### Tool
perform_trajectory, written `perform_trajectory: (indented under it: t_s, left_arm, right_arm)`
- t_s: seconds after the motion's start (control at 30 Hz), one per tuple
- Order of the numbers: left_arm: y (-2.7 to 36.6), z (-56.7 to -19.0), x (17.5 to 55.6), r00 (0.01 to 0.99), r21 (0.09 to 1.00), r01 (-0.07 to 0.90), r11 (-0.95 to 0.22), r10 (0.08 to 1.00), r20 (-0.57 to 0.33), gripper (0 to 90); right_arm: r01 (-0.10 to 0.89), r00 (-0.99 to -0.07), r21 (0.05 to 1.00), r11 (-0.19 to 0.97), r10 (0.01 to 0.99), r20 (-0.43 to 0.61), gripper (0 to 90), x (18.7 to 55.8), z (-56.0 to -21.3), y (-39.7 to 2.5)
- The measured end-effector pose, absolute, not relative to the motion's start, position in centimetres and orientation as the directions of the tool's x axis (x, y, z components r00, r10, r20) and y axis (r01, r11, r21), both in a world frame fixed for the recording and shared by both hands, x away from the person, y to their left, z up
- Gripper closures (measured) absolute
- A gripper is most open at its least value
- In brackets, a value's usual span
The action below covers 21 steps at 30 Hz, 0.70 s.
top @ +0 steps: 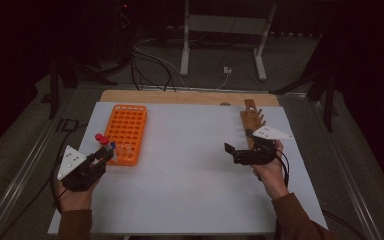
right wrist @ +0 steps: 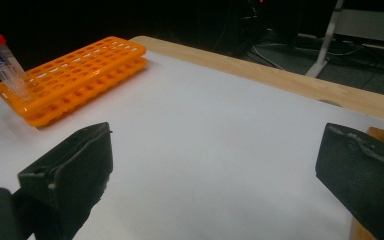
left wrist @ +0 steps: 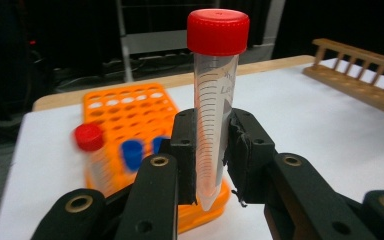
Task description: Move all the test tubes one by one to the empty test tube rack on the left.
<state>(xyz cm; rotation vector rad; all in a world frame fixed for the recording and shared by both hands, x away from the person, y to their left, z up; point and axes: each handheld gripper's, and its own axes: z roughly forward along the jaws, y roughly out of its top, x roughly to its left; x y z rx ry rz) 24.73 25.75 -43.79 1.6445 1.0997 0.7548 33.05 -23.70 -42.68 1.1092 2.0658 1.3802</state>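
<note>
Left gripper (left wrist: 211, 165) clamped mid-body on red-capped tube (left wrist: 215, 100), upright, near rack (left wrist: 130, 107). Likely light, rigid, slick plastic. Right gripper (right wrist: 215, 170) wide open, empty.

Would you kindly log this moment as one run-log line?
left gripper: shut on red-capped tube, upright | orange rack: beside it, holds capped tubes | right gripper: open, by wooden rack
</note>
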Motion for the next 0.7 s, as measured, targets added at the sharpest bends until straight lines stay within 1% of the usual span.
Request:
perform_trajectory:
  t_s: [0.17, 0.27, 0.37, 0.53, 0.7]
  left_arm:
    - [27.5, -44.2, 24.8, 0.308, 0.949, 0.309, -0.067, 0.951, -0.033, 75.0]
    - [28.0, -44.8, 25.3, 0.252, 0.948, 0.312, -0.058, 0.967, -0.024, 75.0]
    - [28.2, -45.4, 26.2, 0.215, 0.948, 0.313, -0.051, 0.976, -0.019, 75.0]
    - [27.9, -46.4, 27.8, 0.209, 0.94, 0.336, -0.064, 0.978, -0.009, 75.0]
    - [27.4, -48.2, 28.8, 0.221, 0.893, 0.431, -0.131, 0.975, 0.036, 74.9]
  right_arm:
    - [0.382, -0.586, 0.907, 0.177, 0.805, 0.09, 2.4, 32.8, -42.7, -24.4]
    - [0.38, -0.58, 0.909, 0.169, 0.81, 0.091, 2.4, 32.6, -42.6, -24.8]
    - [0.375, -0.577, 0.913, 0.162, 0.811, 0.093, 2.4, 32.5, -42.6, -25.1]
    - [0.374, -0.569, 0.915, 0.151, 0.817, 0.098, 2.4, 32.3, -42.6, -25.8]
    - [0.368, -0.563, 0.918, 0.146, 0.821, 0.096, 2.4, 31.9, -42.6, -26.4]
